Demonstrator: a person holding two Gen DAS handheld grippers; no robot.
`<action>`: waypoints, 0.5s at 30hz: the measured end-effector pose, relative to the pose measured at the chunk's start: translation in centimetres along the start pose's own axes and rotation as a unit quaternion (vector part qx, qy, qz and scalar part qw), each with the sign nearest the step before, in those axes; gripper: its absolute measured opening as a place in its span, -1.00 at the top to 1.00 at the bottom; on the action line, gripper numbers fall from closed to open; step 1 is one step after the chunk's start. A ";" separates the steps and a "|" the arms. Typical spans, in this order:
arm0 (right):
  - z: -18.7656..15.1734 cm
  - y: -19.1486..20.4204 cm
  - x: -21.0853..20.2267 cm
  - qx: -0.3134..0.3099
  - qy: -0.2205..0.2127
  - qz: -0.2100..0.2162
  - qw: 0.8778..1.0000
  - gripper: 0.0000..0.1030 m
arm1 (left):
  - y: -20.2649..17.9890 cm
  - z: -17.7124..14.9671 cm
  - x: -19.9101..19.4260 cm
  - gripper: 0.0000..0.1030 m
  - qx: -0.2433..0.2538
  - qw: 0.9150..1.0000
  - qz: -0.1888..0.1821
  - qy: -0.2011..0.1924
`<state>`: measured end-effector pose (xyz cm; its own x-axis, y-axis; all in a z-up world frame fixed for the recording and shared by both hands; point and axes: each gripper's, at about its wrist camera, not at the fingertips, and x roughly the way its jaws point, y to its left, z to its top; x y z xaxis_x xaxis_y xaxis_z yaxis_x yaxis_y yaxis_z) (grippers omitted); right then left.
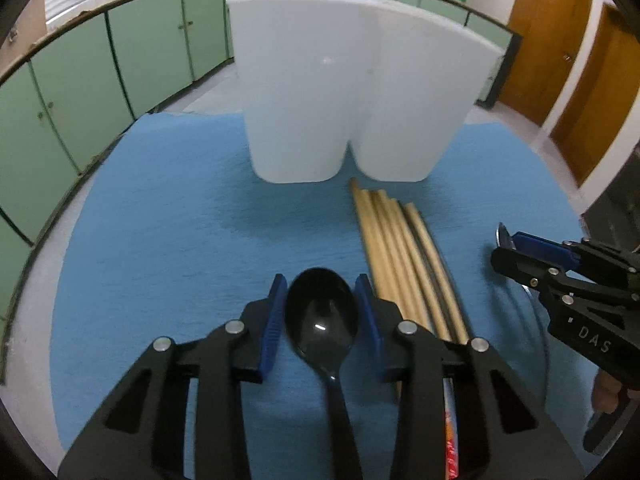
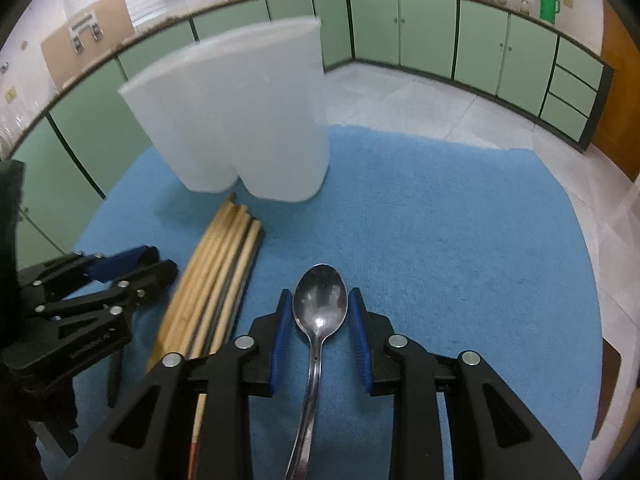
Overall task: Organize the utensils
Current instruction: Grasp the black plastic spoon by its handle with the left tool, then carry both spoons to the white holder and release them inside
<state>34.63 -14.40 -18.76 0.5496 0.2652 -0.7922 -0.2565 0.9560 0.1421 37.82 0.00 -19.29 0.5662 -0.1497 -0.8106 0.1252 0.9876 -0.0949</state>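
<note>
My left gripper is shut on the bowl of a black plastic spoon; both blue pads touch its sides and the handle runs back under the gripper. My right gripper is shut the same way on the bowl of a metal spoon. A bundle of wooden chopsticks lies on the blue mat between the two grippers. Beyond them stands a white two-compartment holder, upright, its inside hidden. The right gripper shows at the right edge of the left wrist view.
In the right wrist view, the blue mat stretches bare to the right of the holder and ends at a tiled floor drop. Green cabinets line the far walls. The left gripper sits left of the chopsticks.
</note>
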 end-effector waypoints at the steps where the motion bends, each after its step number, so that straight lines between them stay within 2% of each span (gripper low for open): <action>1: -0.2 0.0 -0.5 -0.001 -0.011 0.001 1.000 0.45 | 0.2 -0.3 -0.4 0.34 0.000 1.000 -0.007 -0.009; 6: -0.8 0.1 -3.5 0.000 -0.066 0.011 0.998 0.46 | 1.0 -1.8 -3.9 0.34 -0.001 0.996 -0.030 -0.085; 10: -1.0 0.4 -6.2 -0.007 -0.114 0.020 0.993 0.46 | 1.0 -2.9 -7.2 0.35 -0.002 0.988 -0.032 -0.151; 15: 0.1 0.7 -9.5 -0.008 -0.168 0.046 0.985 0.46 | 0.7 -2.9 -9.9 0.35 -0.001 0.978 -0.029 -0.205</action>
<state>29.29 -16.20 -11.09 0.7552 0.3787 -0.5350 -0.3276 0.9250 0.1924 29.95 2.33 -12.97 0.8373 -0.2120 -0.5040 0.1655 0.9768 -0.1361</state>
